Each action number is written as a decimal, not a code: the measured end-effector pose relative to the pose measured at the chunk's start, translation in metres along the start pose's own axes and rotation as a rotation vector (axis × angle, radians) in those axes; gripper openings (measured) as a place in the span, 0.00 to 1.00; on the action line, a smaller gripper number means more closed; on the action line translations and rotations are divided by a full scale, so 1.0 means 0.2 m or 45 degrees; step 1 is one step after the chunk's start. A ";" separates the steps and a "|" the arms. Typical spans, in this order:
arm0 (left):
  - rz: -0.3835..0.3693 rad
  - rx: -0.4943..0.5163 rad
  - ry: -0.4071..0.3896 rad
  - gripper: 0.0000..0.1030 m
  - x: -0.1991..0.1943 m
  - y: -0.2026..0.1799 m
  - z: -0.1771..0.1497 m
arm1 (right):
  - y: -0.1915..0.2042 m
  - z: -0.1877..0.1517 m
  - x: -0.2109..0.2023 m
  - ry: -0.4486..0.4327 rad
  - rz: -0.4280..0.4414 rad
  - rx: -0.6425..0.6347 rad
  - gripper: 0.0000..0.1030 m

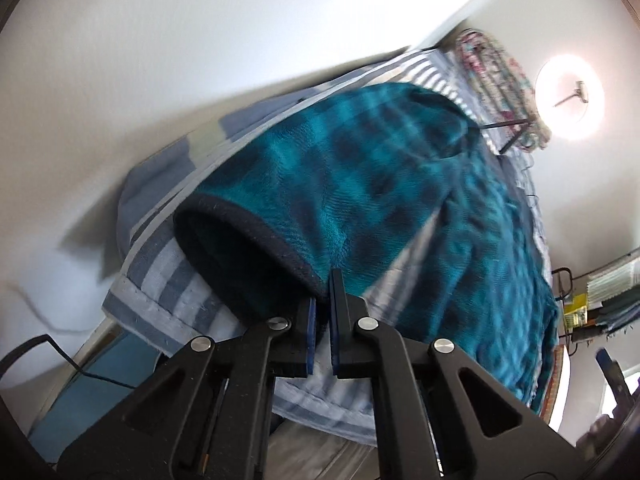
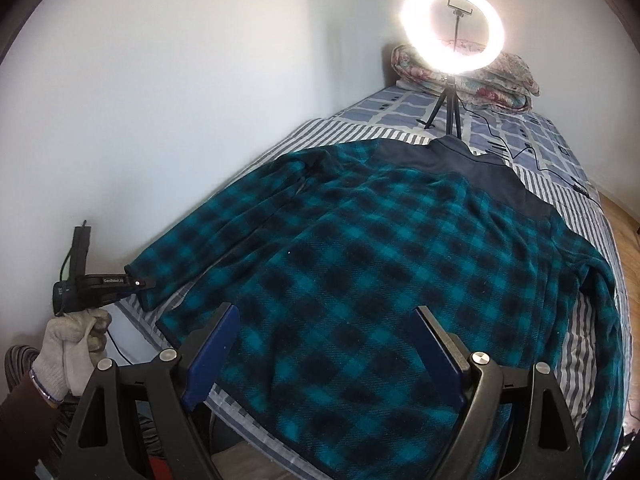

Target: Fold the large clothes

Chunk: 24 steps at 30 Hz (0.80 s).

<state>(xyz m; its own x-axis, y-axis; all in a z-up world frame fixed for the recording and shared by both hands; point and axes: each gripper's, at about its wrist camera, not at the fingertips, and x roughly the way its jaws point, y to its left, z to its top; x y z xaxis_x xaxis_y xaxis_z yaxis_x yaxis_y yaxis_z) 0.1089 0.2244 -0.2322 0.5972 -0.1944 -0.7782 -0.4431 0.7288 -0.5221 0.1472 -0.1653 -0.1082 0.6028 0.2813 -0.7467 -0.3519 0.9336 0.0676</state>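
Note:
A teal and black plaid fleece jacket (image 2: 380, 260) lies spread flat on the bed, its dark collar toward the far end. Its left sleeve runs out toward the bed's left edge. In the left wrist view the sleeve's dark-edged cuff (image 1: 248, 216) gapes open, and my left gripper (image 1: 323, 292) is shut on the cuff's rim. In the right wrist view this left gripper (image 2: 150, 282) sits at the sleeve end, held by a gloved hand (image 2: 68, 344). My right gripper (image 2: 328, 316) stands open over the jacket's near hem, its pads apart from the fabric.
The striped bedsheet (image 2: 332, 132) covers the bed beside a white wall on the left. A lit ring light (image 2: 454, 28) on a tripod (image 2: 448, 108) stands past the collar, its cable (image 2: 516, 152) trailing right. A folded floral quilt (image 2: 508, 76) lies behind. Wooden floor (image 2: 624, 240) borders the right.

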 end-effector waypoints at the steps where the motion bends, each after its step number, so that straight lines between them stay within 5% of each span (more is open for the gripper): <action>1: -0.030 0.002 -0.004 0.03 -0.03 -0.01 -0.01 | 0.00 0.00 0.00 -0.002 -0.003 -0.004 0.86; 5: -0.065 0.035 -0.029 0.02 -0.12 -0.04 -0.06 | 0.00 0.01 0.01 -0.011 -0.009 -0.026 0.86; 10: 0.021 0.067 0.009 0.02 -0.05 0.00 -0.11 | 0.02 0.04 0.10 0.029 0.015 -0.029 0.86; 14: 0.026 0.085 0.041 0.03 -0.05 0.00 -0.13 | 0.02 0.15 0.27 0.081 0.124 0.033 0.75; 16: 0.038 0.115 0.021 0.14 -0.10 -0.02 -0.14 | 0.04 0.20 0.37 0.099 0.189 0.079 0.75; 18: 0.105 0.147 -0.076 0.54 -0.20 -0.02 -0.12 | 0.08 0.26 0.47 0.113 0.266 0.118 0.75; 24: 0.147 0.047 -0.149 0.60 -0.23 0.06 -0.02 | 0.36 0.40 0.84 0.216 0.395 0.040 0.59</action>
<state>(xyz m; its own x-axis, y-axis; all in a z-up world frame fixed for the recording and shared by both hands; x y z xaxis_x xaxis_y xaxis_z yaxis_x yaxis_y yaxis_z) 0.0736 0.2388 -0.2035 0.6186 -0.0315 -0.7851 -0.4897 0.7659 -0.4166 0.2804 -0.0327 -0.1761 0.3422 0.5140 -0.7866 -0.4759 0.8166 0.3266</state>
